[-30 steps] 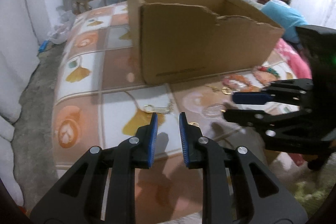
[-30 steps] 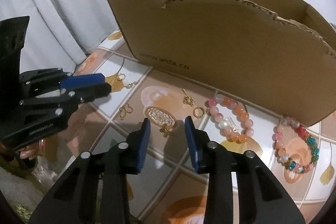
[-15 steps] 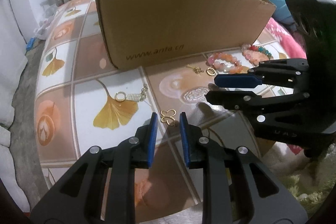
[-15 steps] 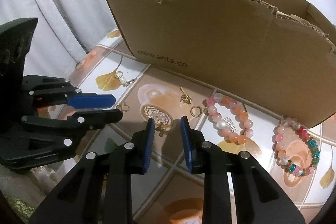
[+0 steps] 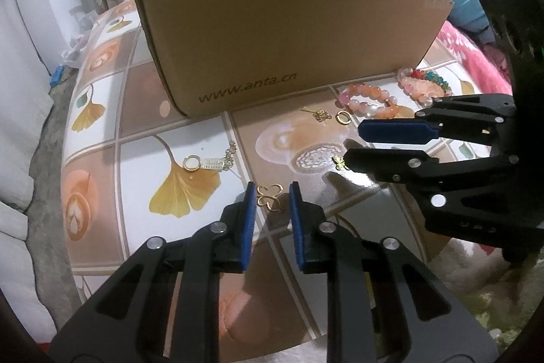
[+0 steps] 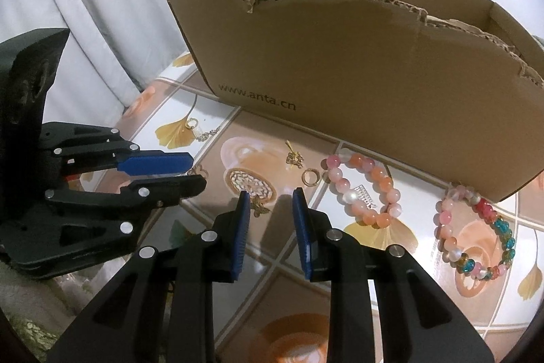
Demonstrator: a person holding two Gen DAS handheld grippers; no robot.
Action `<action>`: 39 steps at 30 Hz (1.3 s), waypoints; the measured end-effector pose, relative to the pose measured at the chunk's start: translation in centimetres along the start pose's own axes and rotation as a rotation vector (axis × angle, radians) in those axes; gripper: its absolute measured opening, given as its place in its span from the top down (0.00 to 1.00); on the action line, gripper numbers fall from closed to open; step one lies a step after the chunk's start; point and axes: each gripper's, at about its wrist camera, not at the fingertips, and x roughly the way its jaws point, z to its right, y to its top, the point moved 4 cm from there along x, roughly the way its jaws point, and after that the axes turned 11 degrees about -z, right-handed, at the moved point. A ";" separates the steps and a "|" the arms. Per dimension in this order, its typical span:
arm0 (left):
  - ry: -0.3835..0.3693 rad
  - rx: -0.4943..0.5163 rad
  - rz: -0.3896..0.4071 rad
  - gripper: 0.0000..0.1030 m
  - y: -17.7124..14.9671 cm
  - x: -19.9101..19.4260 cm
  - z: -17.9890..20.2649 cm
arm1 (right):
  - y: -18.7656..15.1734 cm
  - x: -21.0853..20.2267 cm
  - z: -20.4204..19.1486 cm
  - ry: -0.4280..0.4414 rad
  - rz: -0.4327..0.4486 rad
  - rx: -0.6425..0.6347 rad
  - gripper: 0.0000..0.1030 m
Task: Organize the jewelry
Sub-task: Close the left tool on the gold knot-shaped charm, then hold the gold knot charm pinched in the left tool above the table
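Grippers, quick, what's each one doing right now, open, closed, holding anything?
Left gripper: open, just closing around the gold clover charm, not gripping it.
Right gripper: open, empty, over the butterfly charm.

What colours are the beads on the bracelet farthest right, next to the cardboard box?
Mostly pink, with red and teal beads mixed in on the bracelet; the right wrist view shows it best.
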 end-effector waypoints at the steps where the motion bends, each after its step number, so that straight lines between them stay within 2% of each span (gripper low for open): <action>1: 0.006 0.001 0.000 0.87 0.0 0.0 0.0 | 0.0 0.0 0.0 0.001 -0.001 -0.005 0.75; 7: 0.007 -0.002 -0.005 0.90 0.0 -0.1 0.0 | 0.1 0.3 -0.9 0.005 -0.010 -0.057 0.75; 18: -0.001 -0.004 0.004 0.90 -0.4 -0.3 0.0 | 0.9 1.3 -1.2 -0.043 -0.038 -0.120 0.75; 26: -0.011 -0.004 0.009 0.90 -0.5 -0.4 -0.2 | 0.5 1.3 -1.9 -0.045 -0.075 -0.158 0.90; 32: -0.006 0.001 0.010 0.90 -0.5 -0.4 -0.1 | 0.6 1.6 -2.2 -0.041 -0.092 -0.180 0.93; 39: -0.002 0.003 0.013 0.90 -0.5 -0.3 0.0 | 0.7 1.8 -1.9 -0.006 -0.094 -0.136 0.96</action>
